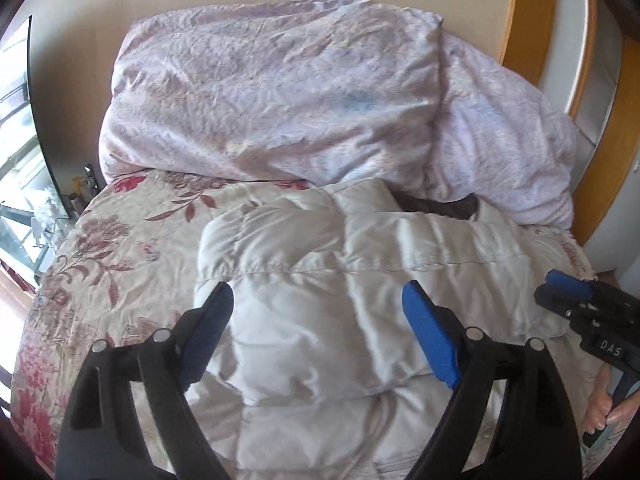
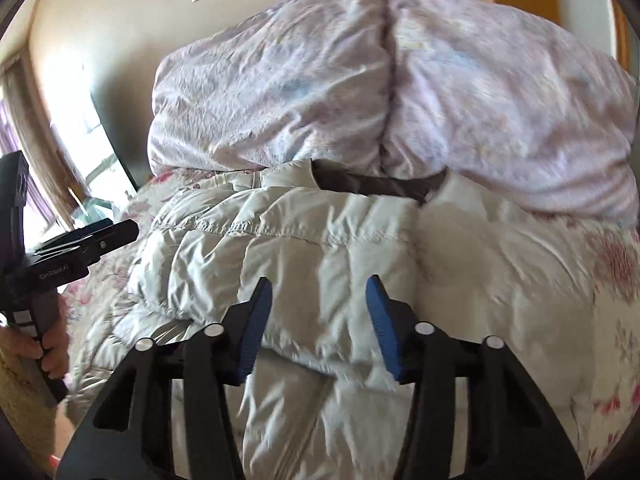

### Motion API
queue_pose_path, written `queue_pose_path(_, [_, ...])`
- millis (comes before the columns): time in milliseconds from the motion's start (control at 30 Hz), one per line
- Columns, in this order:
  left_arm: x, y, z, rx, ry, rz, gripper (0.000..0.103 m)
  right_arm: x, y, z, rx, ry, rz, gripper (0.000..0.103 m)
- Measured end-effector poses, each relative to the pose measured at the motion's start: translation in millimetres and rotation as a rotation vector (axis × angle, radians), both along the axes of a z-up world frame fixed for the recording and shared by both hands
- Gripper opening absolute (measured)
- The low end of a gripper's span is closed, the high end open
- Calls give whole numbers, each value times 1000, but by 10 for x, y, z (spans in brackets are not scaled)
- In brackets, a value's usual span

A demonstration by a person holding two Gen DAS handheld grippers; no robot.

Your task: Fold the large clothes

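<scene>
A white quilted puffer jacket (image 1: pixel 360 280) lies folded on the bed, its dark inner collar (image 1: pixel 436 204) toward the pillows; it also shows in the right wrist view (image 2: pixel 320 240). My left gripper (image 1: pixel 318 304) is open and empty, hovering just above the jacket's middle. My right gripper (image 2: pixel 318 296) is open and empty above a folded flap of the jacket. The right gripper also shows at the right edge of the left wrist view (image 1: pixel 560 284). The left gripper shows at the left edge of the right wrist view (image 2: pixel 120 232).
A floral bedspread (image 1: pixel 120 248) covers the bed. A bulky pale lilac duvet (image 1: pixel 280 92) is piled at the head, against a beige wall. A window and a dark panel (image 1: pixel 44 120) are at the left. A wooden door frame (image 1: pixel 532 20) is at the right.
</scene>
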State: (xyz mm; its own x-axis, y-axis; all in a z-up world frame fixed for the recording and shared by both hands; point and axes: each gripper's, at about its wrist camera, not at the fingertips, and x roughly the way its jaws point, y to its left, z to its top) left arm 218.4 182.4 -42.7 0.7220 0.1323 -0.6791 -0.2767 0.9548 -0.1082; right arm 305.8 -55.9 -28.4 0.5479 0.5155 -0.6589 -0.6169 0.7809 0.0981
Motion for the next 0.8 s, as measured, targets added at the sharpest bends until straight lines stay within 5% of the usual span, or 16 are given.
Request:
queue_pose_path(233, [115,291,-438,27,93,64,86,252,112,-435,-105,31,-28,44])
queue_pose_path(367, [156,434,-642,-23,123,84,88,306,80,-588,-140,58,-44,43])
queue_pose_path(667, [184,699,-924,-183,152,98,101,479,22,-752,-70,151,-40,44])
queue_pose_path(800, [202,640,-918,-139,141,99,101,550,-16,-784,-26,180,-43,44])
